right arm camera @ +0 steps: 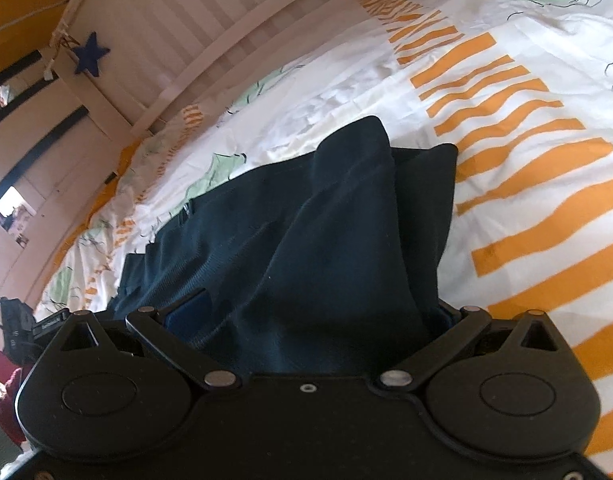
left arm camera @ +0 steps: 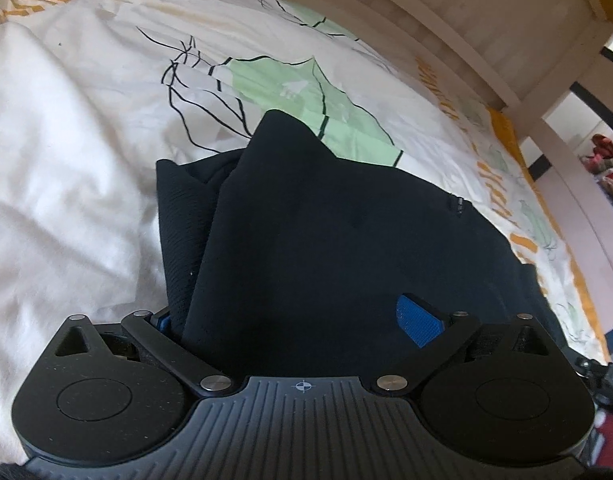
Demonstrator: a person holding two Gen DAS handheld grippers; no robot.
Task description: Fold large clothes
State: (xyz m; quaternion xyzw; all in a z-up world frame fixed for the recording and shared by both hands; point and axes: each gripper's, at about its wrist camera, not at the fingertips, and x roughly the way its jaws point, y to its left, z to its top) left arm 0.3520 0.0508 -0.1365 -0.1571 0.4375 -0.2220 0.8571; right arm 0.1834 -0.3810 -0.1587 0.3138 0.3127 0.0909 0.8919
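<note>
- on the bed [left arm camera: 66, 160], the dark garment [left arm camera: 306, 220] lies part folded, its near edge running up into both grippers
- risk: cloth may slip free or bunch unevenly, since the fingers look spread wide
- left gripper [left arm camera: 294, 320] and right gripper [right arm camera: 306, 316] sit low, angled down; whether either pinches cloth i cannot tell

Dark garment [left arm camera: 326, 240] bunches between the wide-set blue fingers [left arm camera: 420, 318] of the left gripper [left arm camera: 294, 320], blocking passage there. Bare patterned duvet [left arm camera: 66, 160] lies open alongside. White slatted bed rail [right arm camera: 194, 28] bounds the far edge.
</note>
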